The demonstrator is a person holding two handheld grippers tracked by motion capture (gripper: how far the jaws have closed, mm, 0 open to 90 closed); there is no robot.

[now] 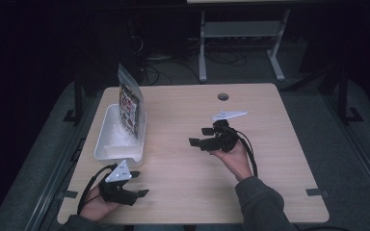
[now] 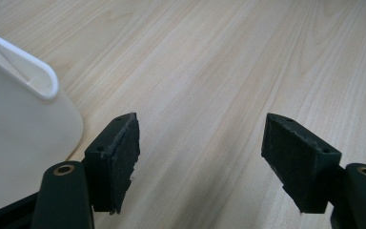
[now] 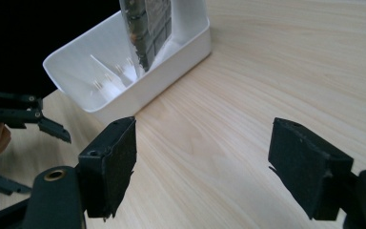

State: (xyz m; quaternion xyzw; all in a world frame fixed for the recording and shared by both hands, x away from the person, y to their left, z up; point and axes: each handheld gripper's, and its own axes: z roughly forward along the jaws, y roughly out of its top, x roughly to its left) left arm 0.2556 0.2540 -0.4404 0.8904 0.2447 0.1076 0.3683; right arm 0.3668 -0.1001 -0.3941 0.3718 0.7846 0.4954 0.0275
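We see the left gripper (image 1: 131, 185) low over the table (image 1: 270, 144) at its near left corner, jaws spread with only bare wood between them, just beside the near end of the white bin (image 1: 107, 144). The right gripper (image 1: 203, 138) sits near the table's middle, well apart from the bin and aimed toward it, its jaws likewise spread on nothing. A clear printed bag (image 1: 129, 105) stands upright in the bin, leaning at its far end (the print is too small for us to read). In the right gripper view the bag (image 3: 147, 28) seems to rest against the bin's (image 3: 71, 59) far wall.
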